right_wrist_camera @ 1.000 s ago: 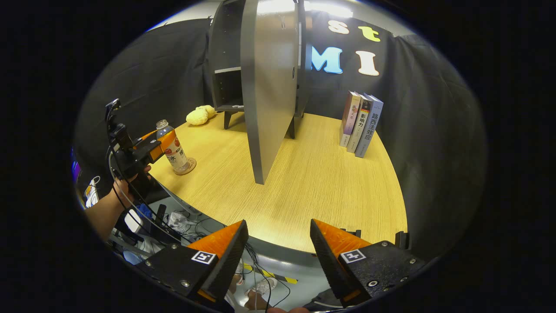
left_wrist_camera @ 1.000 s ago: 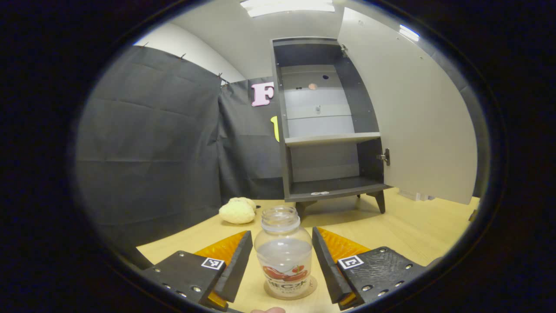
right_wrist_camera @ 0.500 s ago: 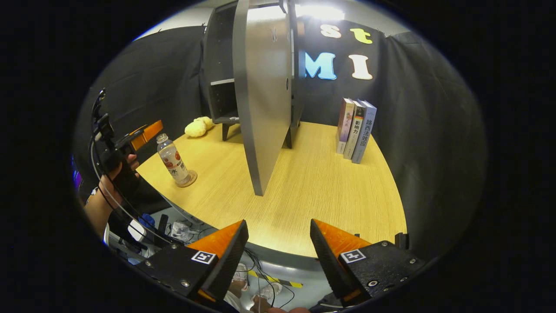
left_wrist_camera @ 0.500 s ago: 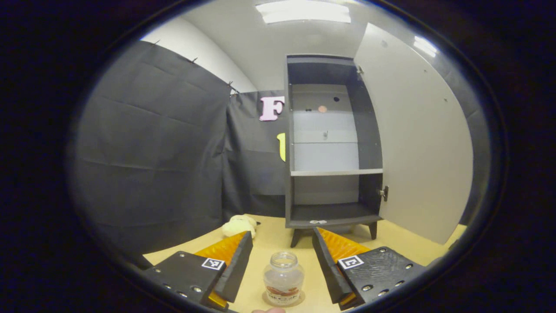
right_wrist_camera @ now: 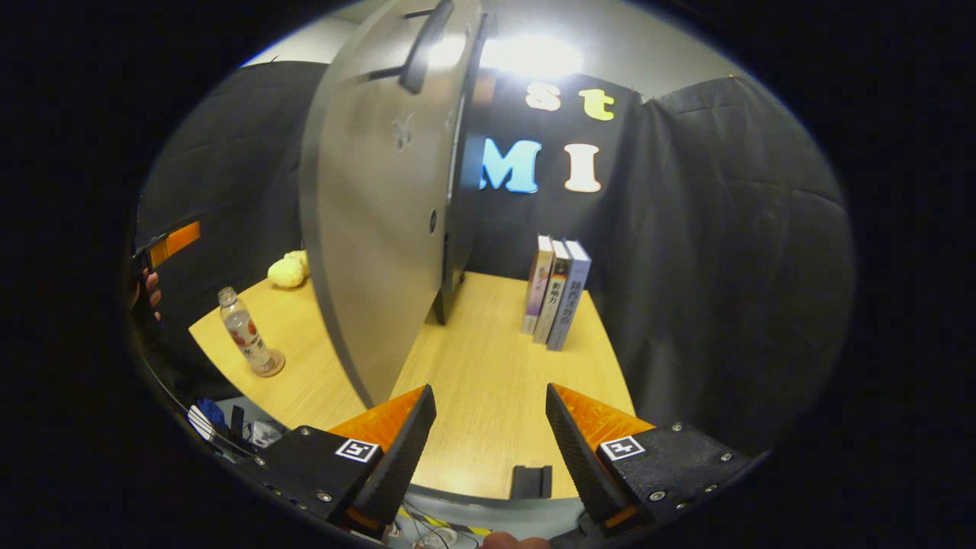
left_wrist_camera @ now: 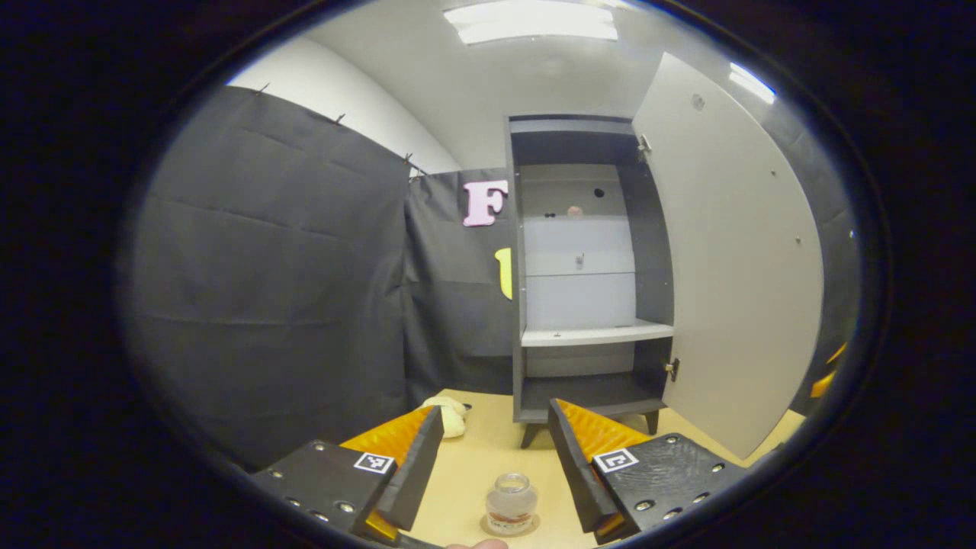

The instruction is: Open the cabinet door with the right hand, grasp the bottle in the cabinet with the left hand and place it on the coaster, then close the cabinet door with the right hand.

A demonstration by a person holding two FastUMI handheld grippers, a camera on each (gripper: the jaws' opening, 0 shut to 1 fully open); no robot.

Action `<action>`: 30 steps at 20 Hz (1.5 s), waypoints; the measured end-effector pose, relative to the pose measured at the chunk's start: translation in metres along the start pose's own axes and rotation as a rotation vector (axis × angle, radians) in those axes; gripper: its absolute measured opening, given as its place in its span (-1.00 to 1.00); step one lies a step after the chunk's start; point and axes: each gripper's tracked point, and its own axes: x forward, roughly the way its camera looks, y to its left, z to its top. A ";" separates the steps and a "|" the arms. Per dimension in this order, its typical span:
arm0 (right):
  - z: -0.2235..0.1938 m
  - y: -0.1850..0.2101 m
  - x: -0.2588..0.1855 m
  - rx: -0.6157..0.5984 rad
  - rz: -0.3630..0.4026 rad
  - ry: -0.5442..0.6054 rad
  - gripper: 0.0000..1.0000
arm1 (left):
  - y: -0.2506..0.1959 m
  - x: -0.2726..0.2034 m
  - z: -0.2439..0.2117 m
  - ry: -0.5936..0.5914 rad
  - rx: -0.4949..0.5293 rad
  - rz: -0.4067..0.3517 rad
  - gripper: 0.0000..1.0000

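The clear bottle (left_wrist_camera: 511,501) with a red label stands upright on a round coaster (left_wrist_camera: 509,526) near the table's front edge, below my left gripper (left_wrist_camera: 496,450), which is open and raised well back from it. The dark cabinet (left_wrist_camera: 587,267) stands beyond with its grey door (left_wrist_camera: 732,259) swung wide. In the right gripper view the door (right_wrist_camera: 381,229) looms close ahead on the left, its long handle (right_wrist_camera: 423,46) up high. My right gripper (right_wrist_camera: 488,435) is open near the door's lower edge, touching nothing. The bottle (right_wrist_camera: 244,332) on its coaster (right_wrist_camera: 268,364) sits at the table's left.
A yellow plush toy (left_wrist_camera: 450,415) lies left of the cabinet's legs. Three books (right_wrist_camera: 555,293) stand upright on the wooden table (right_wrist_camera: 488,389) right of the cabinet. The other gripper and a hand (right_wrist_camera: 152,286) show at the far left. Cables lie below the table's front edge.
My left gripper let go of the bottle and drew back and up, so the bottle looks smaller. My right gripper moved forward and in toward the open door.
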 end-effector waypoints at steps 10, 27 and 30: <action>0.179 -0.014 -0.006 0.190 0.035 -0.342 0.80 | -0.067 -0.008 0.104 -0.006 0.004 -0.068 0.69; 0.209 0.048 -0.025 0.126 0.174 -0.406 0.79 | -0.055 0.005 0.124 0.009 0.033 -0.073 0.58; 0.211 0.075 -0.025 0.108 0.218 -0.393 0.78 | -0.047 0.023 0.130 -0.016 0.009 -0.082 0.58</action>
